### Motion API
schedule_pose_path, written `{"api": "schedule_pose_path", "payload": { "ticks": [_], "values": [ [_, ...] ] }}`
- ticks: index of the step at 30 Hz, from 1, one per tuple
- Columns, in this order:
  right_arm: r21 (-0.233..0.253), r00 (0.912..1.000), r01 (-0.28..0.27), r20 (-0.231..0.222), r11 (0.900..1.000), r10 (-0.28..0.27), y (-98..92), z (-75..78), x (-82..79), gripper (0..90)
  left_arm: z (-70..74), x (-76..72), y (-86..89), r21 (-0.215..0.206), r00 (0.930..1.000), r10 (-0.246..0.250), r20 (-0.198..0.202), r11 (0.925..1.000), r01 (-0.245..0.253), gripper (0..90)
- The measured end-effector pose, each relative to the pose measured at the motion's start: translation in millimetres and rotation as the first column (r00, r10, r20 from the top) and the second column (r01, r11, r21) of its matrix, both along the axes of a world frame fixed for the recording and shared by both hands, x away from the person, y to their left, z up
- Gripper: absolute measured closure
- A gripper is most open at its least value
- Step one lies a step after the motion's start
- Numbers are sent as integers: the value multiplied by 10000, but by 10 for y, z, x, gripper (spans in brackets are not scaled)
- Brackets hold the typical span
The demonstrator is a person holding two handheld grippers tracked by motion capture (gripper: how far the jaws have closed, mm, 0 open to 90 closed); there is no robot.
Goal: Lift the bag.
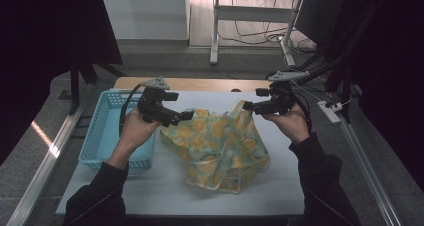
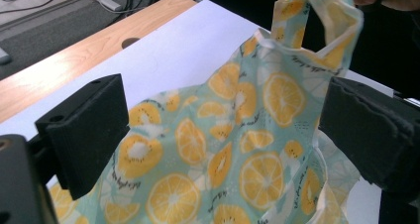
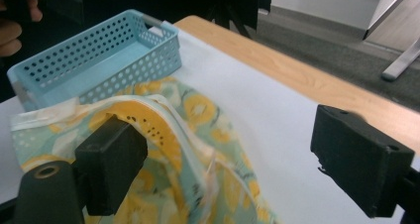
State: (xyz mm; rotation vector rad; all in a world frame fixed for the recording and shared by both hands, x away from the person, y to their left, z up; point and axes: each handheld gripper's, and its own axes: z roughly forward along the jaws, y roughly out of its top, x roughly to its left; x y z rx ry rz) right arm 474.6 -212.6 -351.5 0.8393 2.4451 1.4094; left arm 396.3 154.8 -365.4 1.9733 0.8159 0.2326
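Your right gripper (image 3: 228, 169) has its jaws wide apart, and the fruit-print cloth (image 1: 220, 146) only hangs over one jaw pad, a hemmed loop draped on it rather than pinched. Your left gripper (image 2: 223, 144) is just as wide, with the cloth lying between the jaws and nothing clamped. In the high view the left gripper (image 1: 187, 115) sits at the cloth's left edge and the right gripper (image 1: 246, 106) at its raised far-right corner; the rest lies crumpled on the white worktop (image 1: 280, 186), just right of the blue basket (image 1: 100, 136).

The likeliest trouble is that draped loop sliding off the pad if you lift or tilt before closing, dropping the corner back into the heap. Closing the left jaws where they stand could catch several folded layers at once, so the cloth would bunch instead of spreading. Pulling the hands apart unevenly could drag the fabric against the basket rim.
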Motion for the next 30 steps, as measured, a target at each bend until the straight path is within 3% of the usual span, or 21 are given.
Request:
{"api": "schedule_pose_path", "payload": {
  "ticks": [9,13,24,30],
  "values": [
    [-147,9997,-125,-223,9998,122,-122,-241,-258,125,-126,-214,-4,365,9991,-70,418,9993,54,25],
    [-142,9997,-65,-236,9999,62,-195,-318,-345,116,-185,-309,47,223,9990,-9,456,9998,-1,15],
    [0,9990,441,-18,9990,-441,-417,-547,-626,88,-490,-639,252,315,9980,614,164,9976,-619,0],
    [-151,9978,656,-10,9977,-656,-480,-650,-786,59,-607,-834,380,362,9944,1056,20,9937,-1056,0]
  ]
}}
